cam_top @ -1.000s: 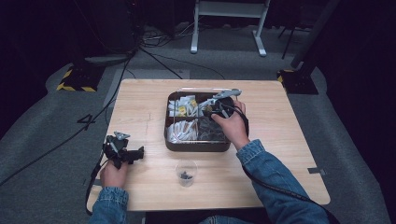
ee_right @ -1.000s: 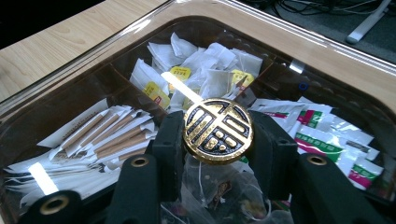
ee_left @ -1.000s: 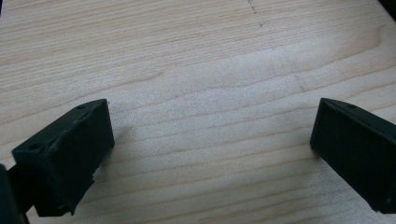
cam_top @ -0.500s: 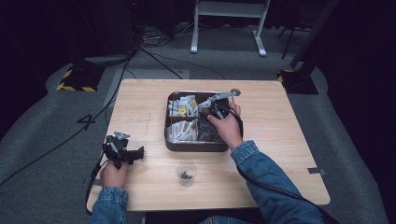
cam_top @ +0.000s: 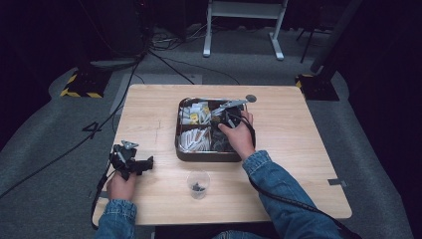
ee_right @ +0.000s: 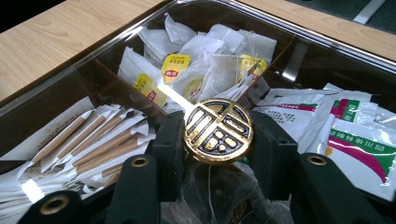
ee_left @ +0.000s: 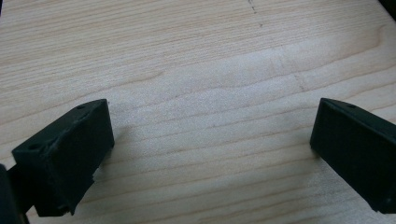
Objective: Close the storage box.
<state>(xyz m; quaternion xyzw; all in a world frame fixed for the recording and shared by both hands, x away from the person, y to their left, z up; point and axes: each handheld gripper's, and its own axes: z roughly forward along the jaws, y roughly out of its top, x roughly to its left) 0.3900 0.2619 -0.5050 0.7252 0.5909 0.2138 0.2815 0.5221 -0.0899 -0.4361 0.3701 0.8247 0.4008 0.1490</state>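
Observation:
My right gripper (ee_right: 217, 142) is shut on a round gold knob (ee_right: 218, 127) with a black pattern, held between both black fingers (ee_right: 169, 144). The knob seems to belong to a clear lid over the metal tray (cam_top: 206, 156); I cannot tell whether the lid rests on it. From above, the right gripper (cam_top: 225, 115) hangs over the tray's right half. White tea bags with yellow tags (ee_right: 196, 60), paper-wrapped sticks (ee_right: 93, 140) and green-and-white sachets (ee_right: 355, 135) lie inside. My left gripper (cam_top: 144, 163) rests on the table at the left, open (ee_left: 212, 140) over bare wood.
A small clear cup (cam_top: 198, 184) with dark bits inside stands in front of the tray near the table's front edge. A round grey disc (cam_top: 251, 98) lies behind the tray's far right corner. Cables trail from both grippers off the table.
The right hand has sunk a little over the tray with the gold knob still gripped. The left hand has kept still.

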